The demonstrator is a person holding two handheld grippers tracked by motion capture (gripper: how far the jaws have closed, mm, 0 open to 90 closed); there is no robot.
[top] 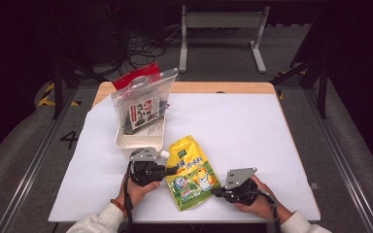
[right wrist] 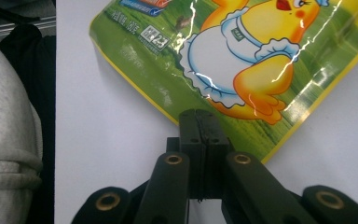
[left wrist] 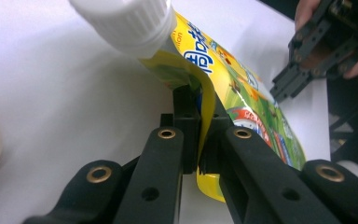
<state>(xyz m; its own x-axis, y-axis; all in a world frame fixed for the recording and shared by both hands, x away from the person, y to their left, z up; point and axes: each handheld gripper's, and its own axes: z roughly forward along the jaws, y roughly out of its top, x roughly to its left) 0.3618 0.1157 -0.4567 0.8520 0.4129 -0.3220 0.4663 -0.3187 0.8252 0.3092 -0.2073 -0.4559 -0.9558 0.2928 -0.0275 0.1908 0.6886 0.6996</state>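
A yellow-green spouted pouch (top: 192, 172) with a cartoon chick lies flat on the white table, its white cap (top: 164, 153) pointing away from me. My left gripper (top: 175, 170) is shut on the pouch's left edge just below the cap. In the left gripper view the pouch (left wrist: 242, 93) curls up between the jaws of the left gripper (left wrist: 200, 135), under the cap (left wrist: 126, 23). My right gripper (top: 215, 192) is shut, its tips resting on the pouch's lower right edge. In the right gripper view the right gripper (right wrist: 199, 114) overlaps the pouch (right wrist: 242, 60), with no foil visible between the jaws.
A white tray (top: 138, 141) stands just behind the pouch, holding an upright clear zip bag (top: 143, 104) with a snack pack; something red (top: 136, 75) sits behind it. White table surface (top: 243, 121) stretches to the right. The other gripper (left wrist: 307, 60) shows in the left gripper view.
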